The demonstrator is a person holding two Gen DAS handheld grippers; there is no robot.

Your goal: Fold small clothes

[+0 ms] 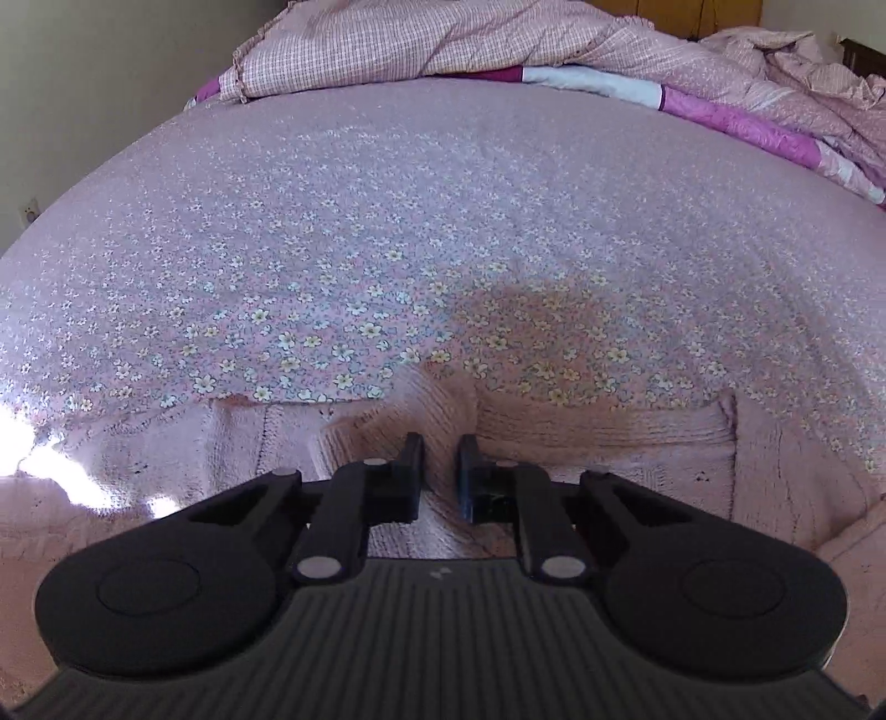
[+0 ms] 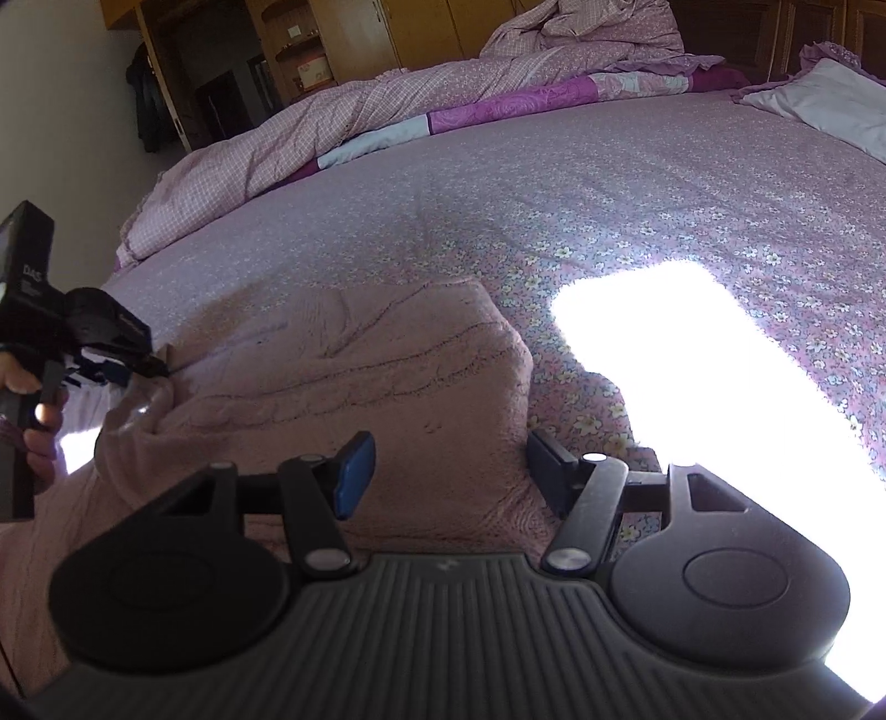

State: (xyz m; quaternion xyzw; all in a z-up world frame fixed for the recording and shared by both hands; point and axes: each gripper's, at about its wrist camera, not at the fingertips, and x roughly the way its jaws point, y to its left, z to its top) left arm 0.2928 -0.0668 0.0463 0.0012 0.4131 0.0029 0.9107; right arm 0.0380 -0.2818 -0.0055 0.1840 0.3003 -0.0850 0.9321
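Observation:
A small pink knitted sweater (image 1: 581, 443) lies on the floral bedsheet (image 1: 387, 249). My left gripper (image 1: 441, 451) is shut on a raised fold of the sweater near its top edge. In the right wrist view the sweater (image 2: 360, 376) lies partly folded, with a doubled edge at the right. My right gripper (image 2: 448, 462) is open, its jaws wide apart over the sweater's near right part, holding nothing. The left gripper (image 2: 158, 365) shows at the far left of that view, pinching the sweater's left edge.
A rumpled pink checked quilt (image 1: 498, 50) with purple patches lies along the far side of the bed. A pillow (image 2: 819, 105) sits at the far right. A bright sun patch (image 2: 692, 360) falls on the sheet. Wooden cupboards (image 2: 360, 39) stand behind.

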